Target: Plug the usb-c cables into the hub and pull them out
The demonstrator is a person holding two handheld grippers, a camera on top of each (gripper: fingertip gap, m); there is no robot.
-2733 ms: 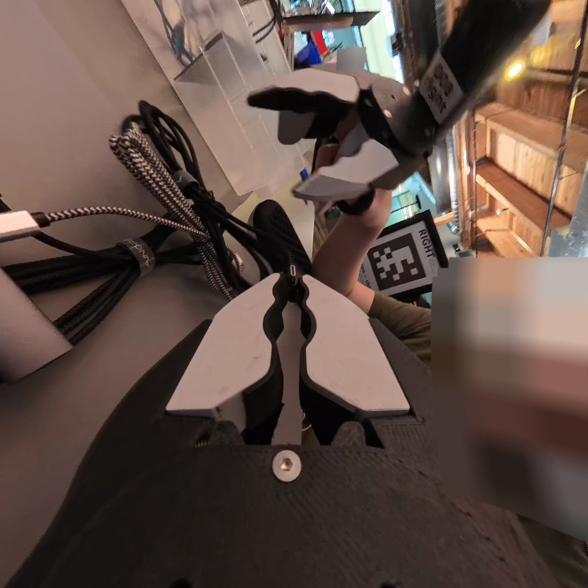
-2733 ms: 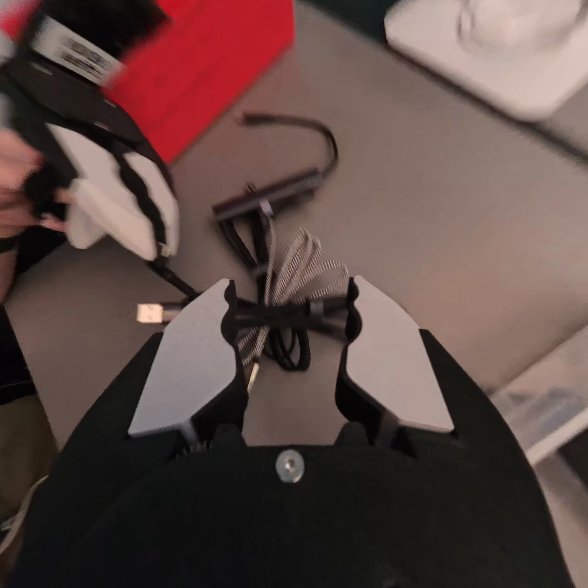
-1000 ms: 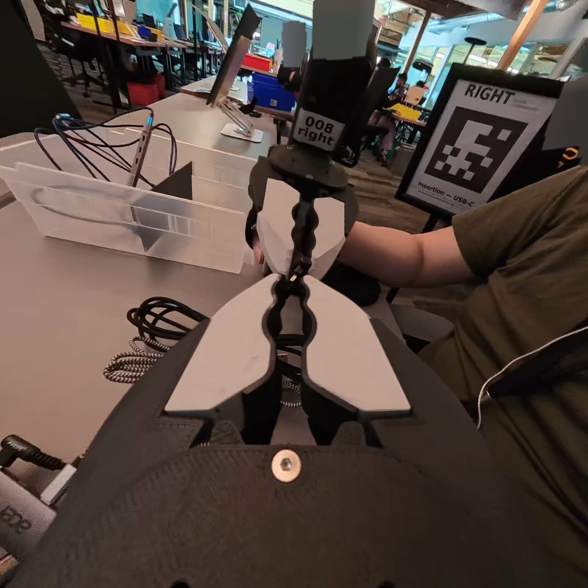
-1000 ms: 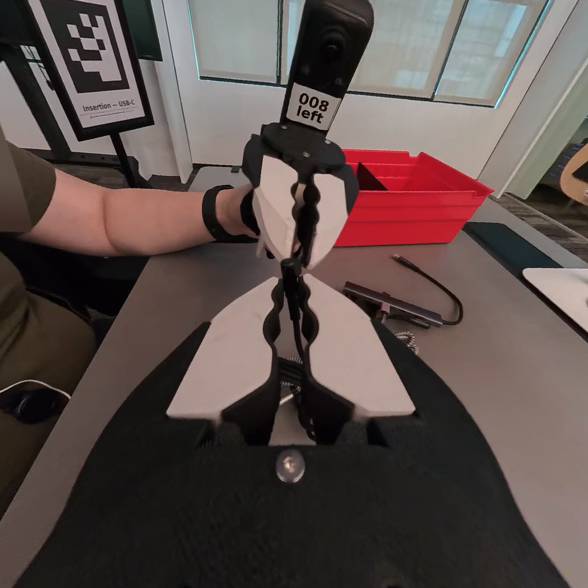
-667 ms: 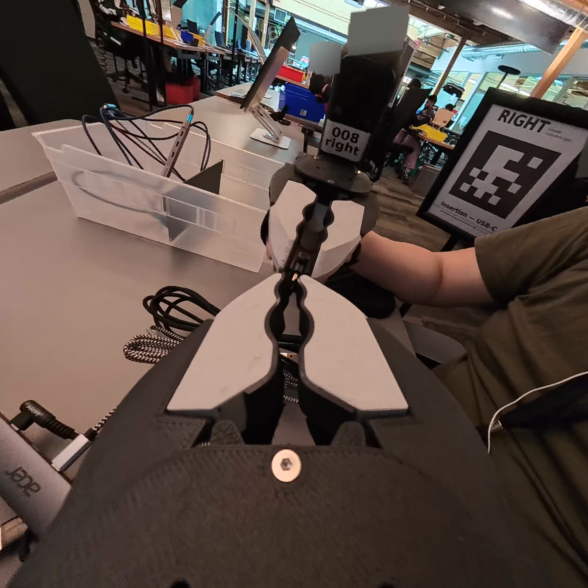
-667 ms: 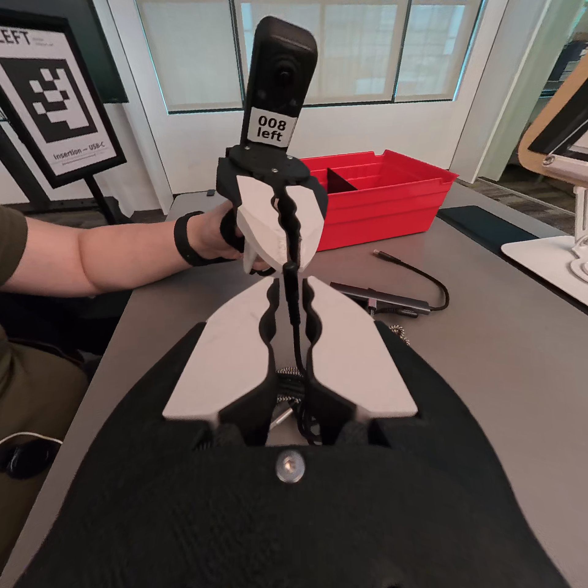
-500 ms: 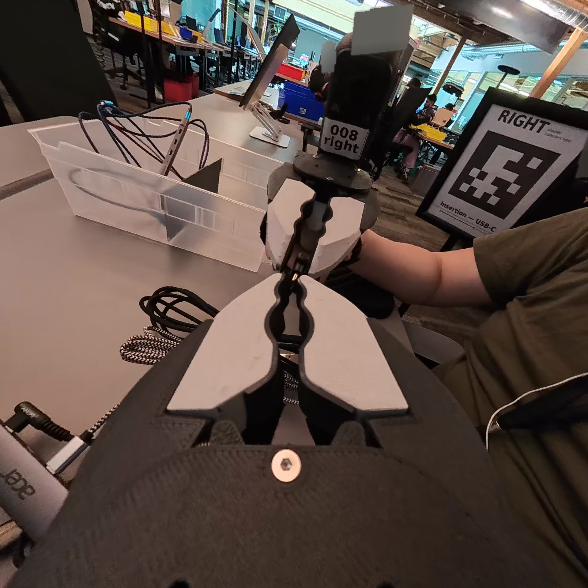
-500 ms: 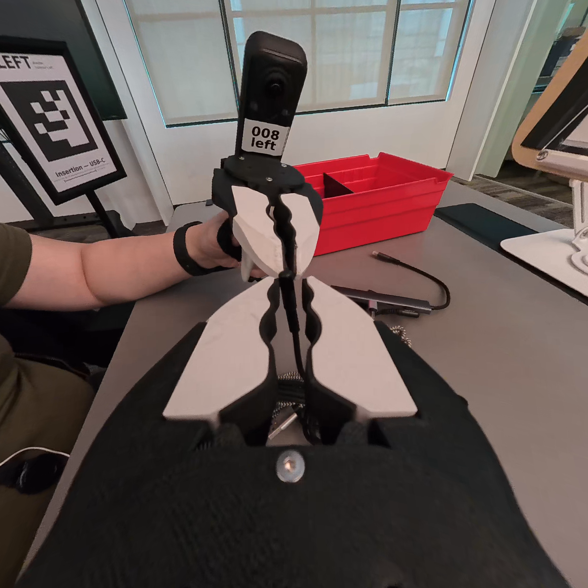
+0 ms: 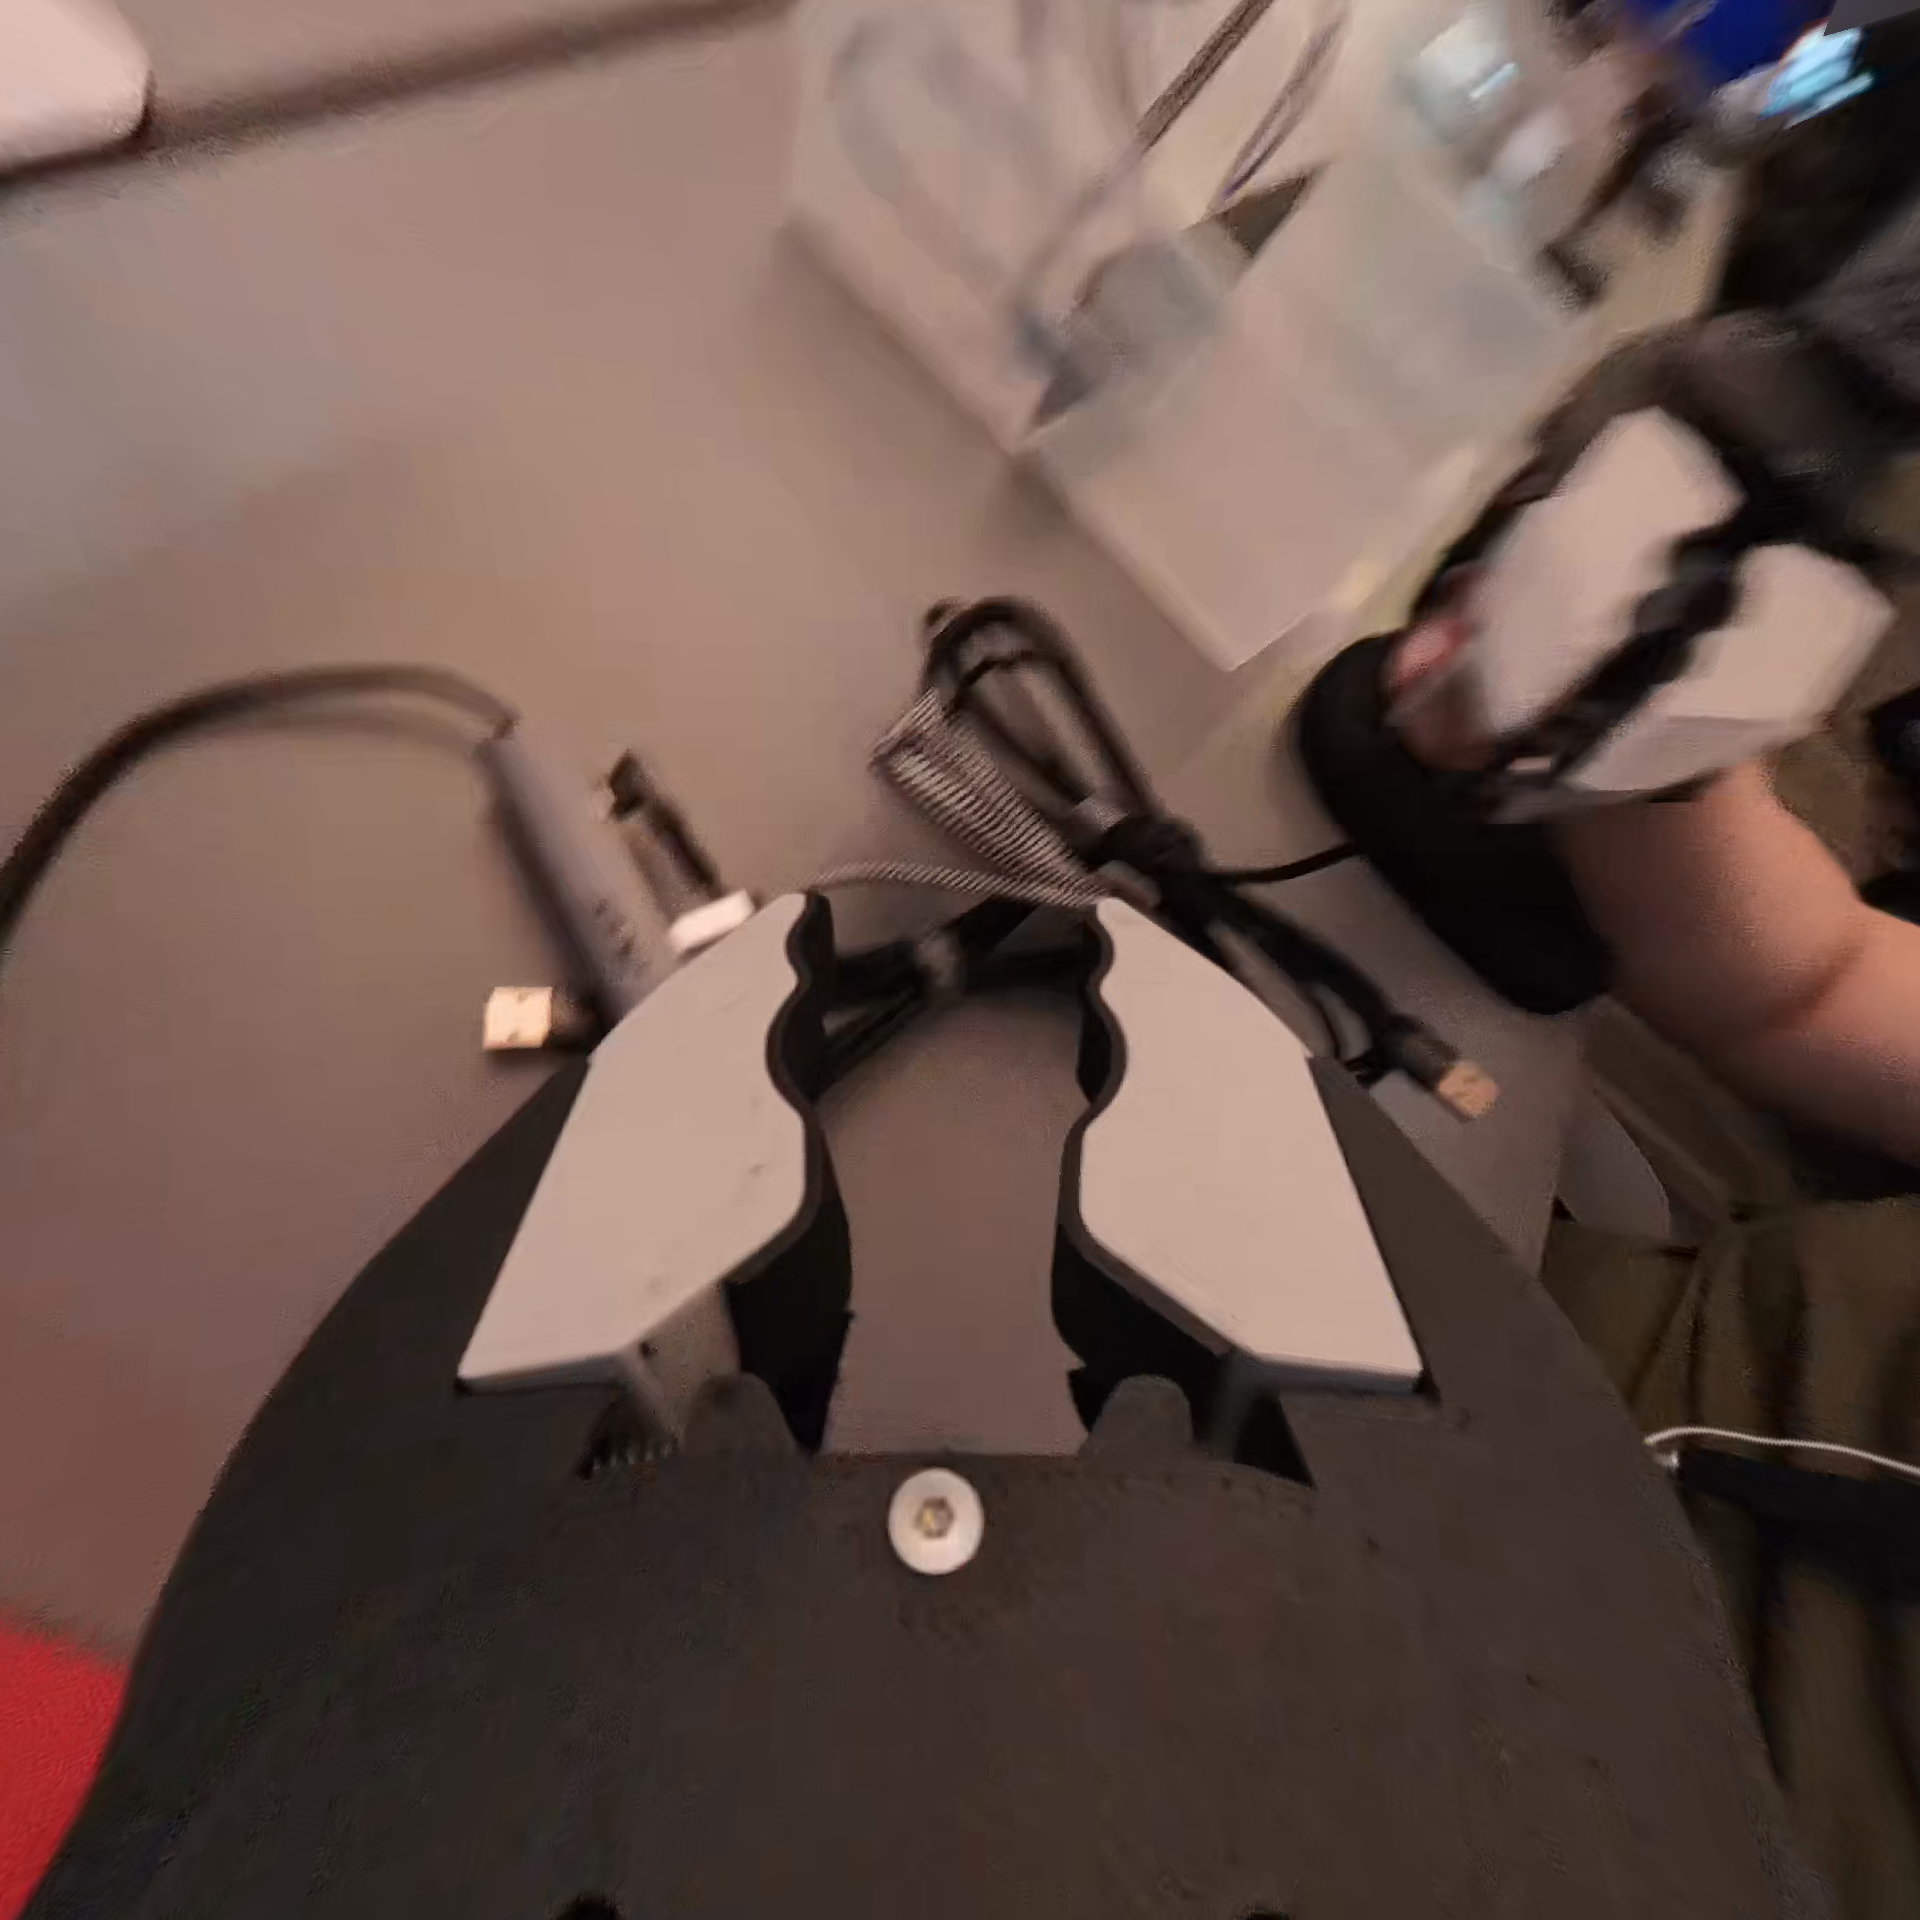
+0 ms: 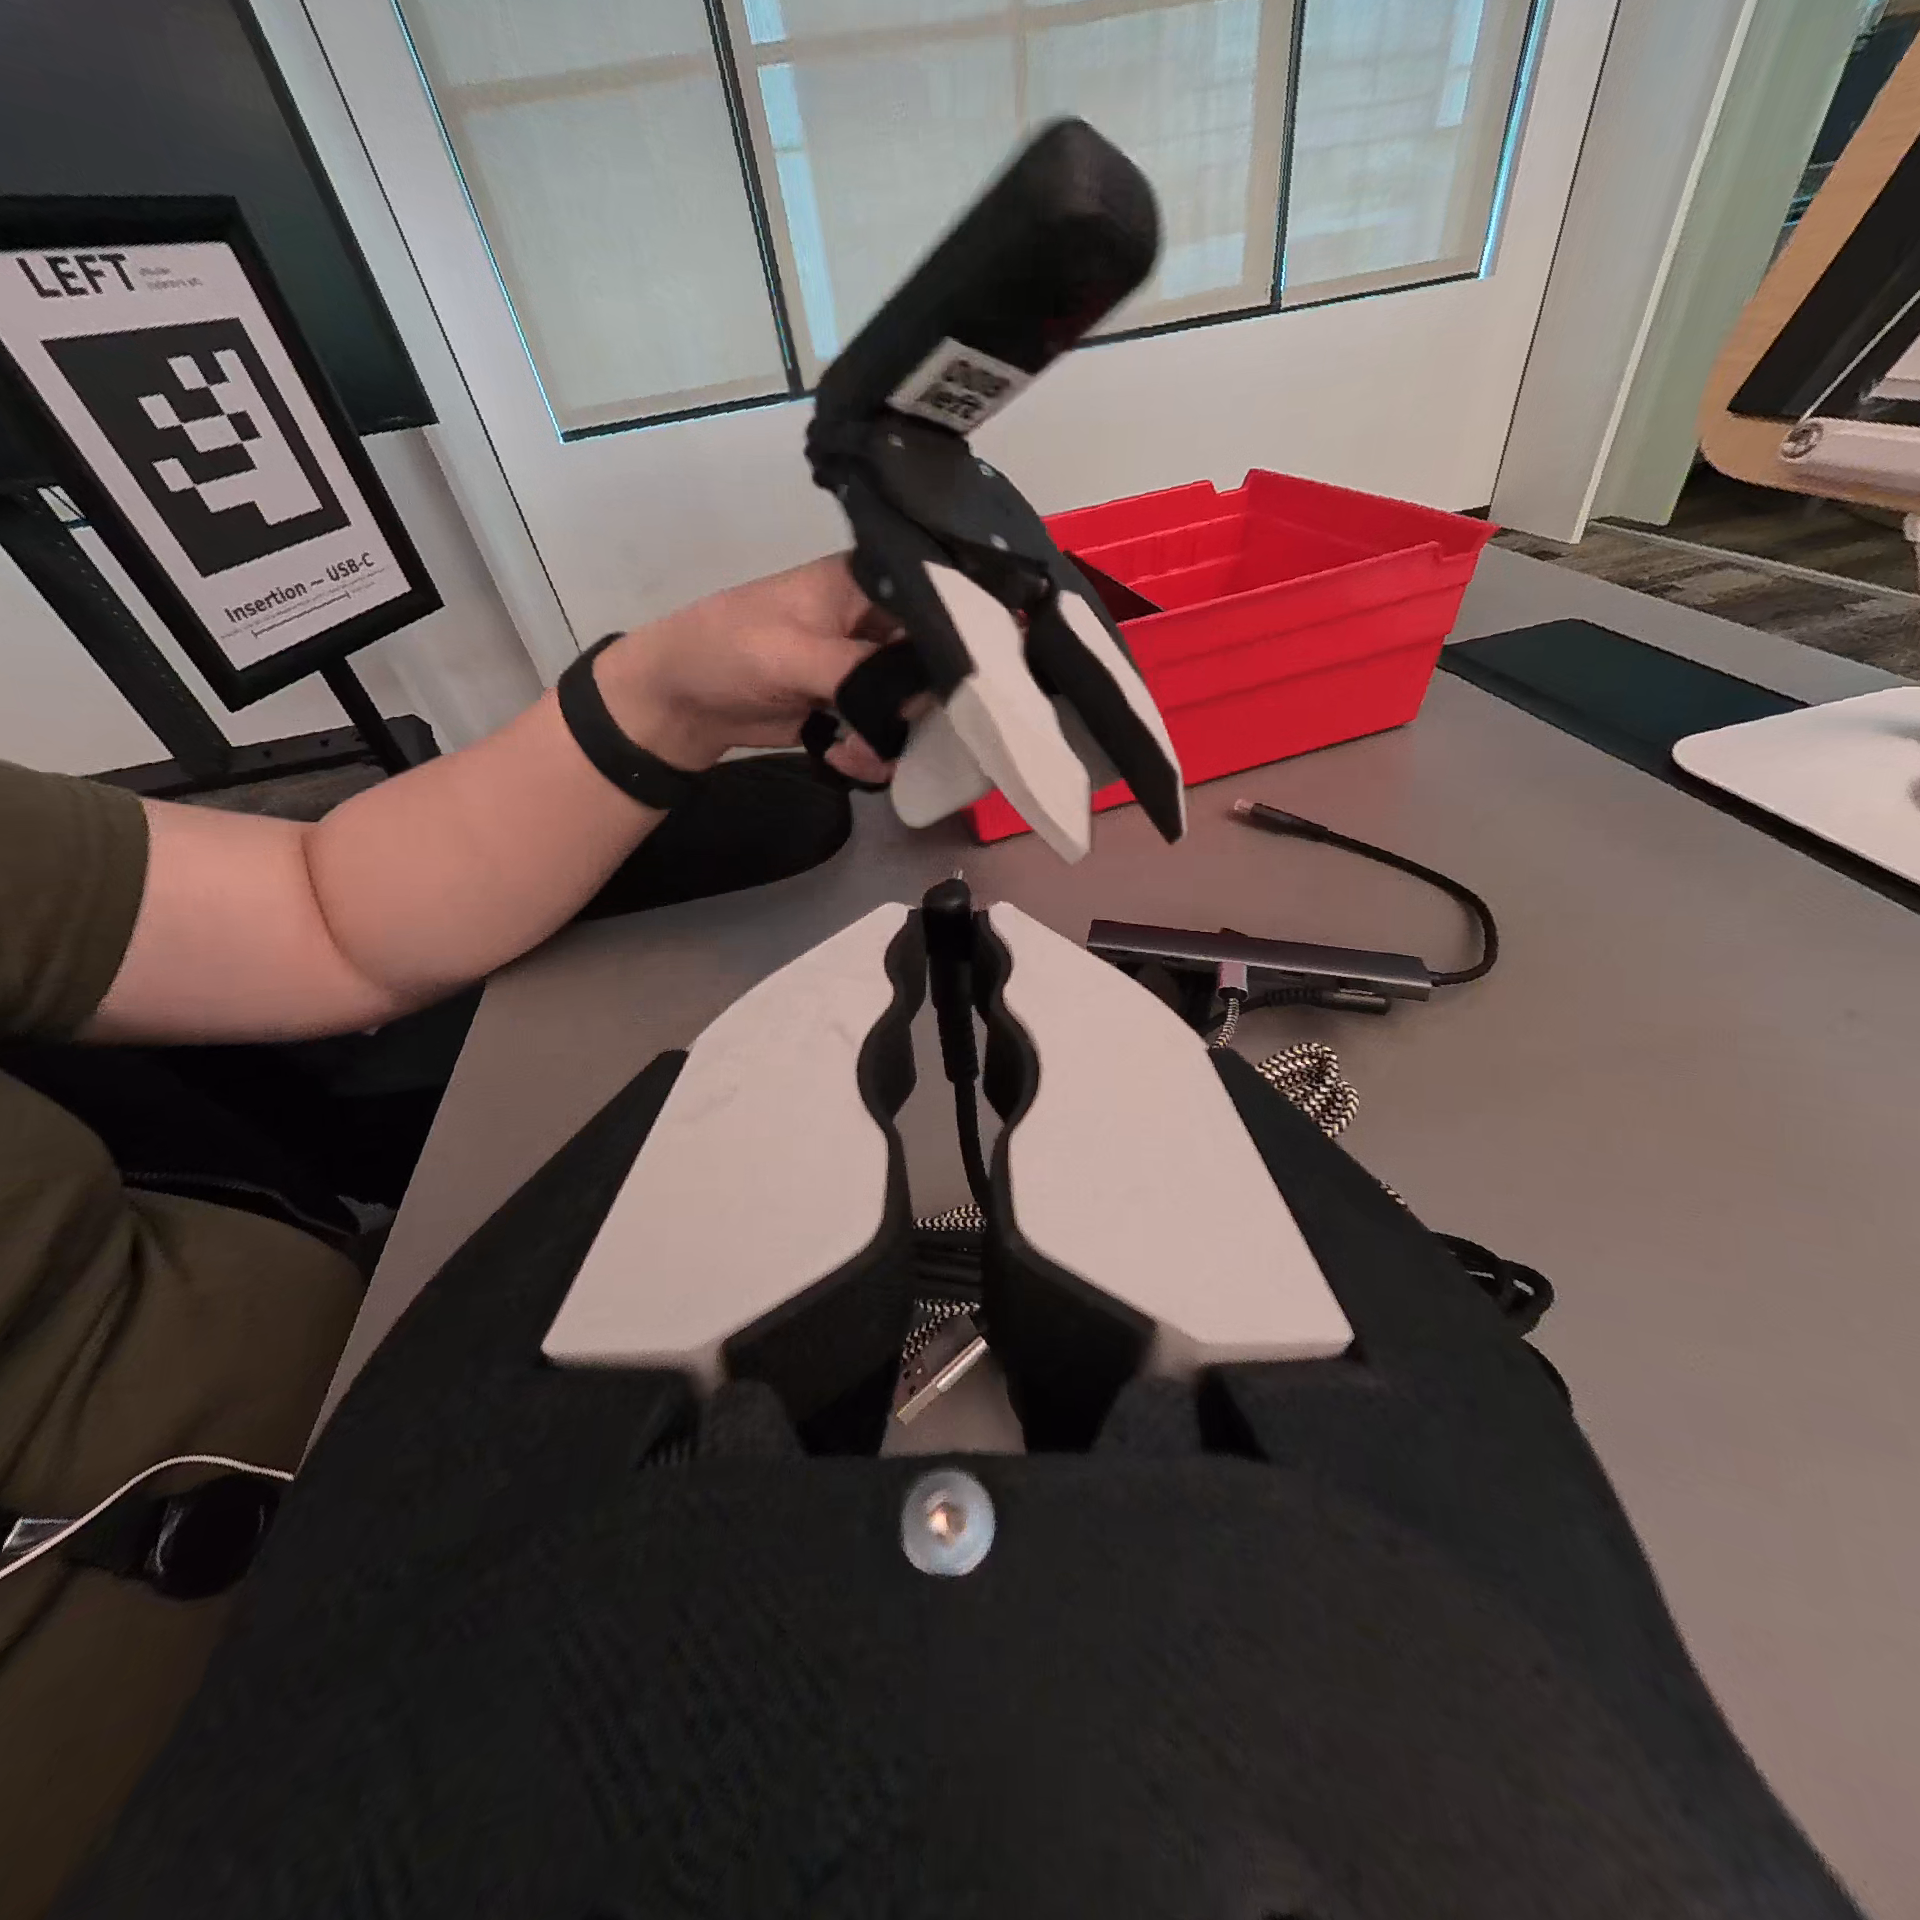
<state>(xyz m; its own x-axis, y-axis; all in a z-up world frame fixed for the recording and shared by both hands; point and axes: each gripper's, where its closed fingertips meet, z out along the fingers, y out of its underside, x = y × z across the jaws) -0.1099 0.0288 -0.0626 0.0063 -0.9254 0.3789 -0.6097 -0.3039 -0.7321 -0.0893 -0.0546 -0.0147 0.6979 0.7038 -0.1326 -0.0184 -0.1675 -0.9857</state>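
My right gripper (image 10: 948, 920) is shut on the black USB-C cable plug (image 10: 945, 935), which points forward above the table. My left gripper (image 9: 953, 914) is open and empty, tilted down over the table; it also shows in the right wrist view (image 10: 1122, 826). The grey hub (image 10: 1257, 951) lies flat on the table ahead and right of my right gripper. In the blurred left wrist view the hub (image 9: 582, 862) lies just left of my left fingertips. A bundle of braided and black cables (image 9: 997, 790) lies ahead. The right gripper (image 9: 1538, 717) is at the right.
A red bin (image 10: 1299, 613) stands behind the hub. The hub's own lead (image 10: 1382, 873) curls toward the bin. A clear plastic bin (image 9: 1195, 343) stands farther back. A framed marker sign (image 10: 197, 457) stands left. Loose plugs (image 9: 525, 1018) lie on the grey table (image 10: 1662, 1195). The hub (image 9: 582, 862) is closer to my left gripper, around 9 centimeters from its tips; the right tips are 20 centimeters off. Look for it in the right wrist view (image 10: 1304, 965) too.
My left gripper has opened, let go of the plug and swung down toward the table and hub. My right gripper stays shut on the black cable.
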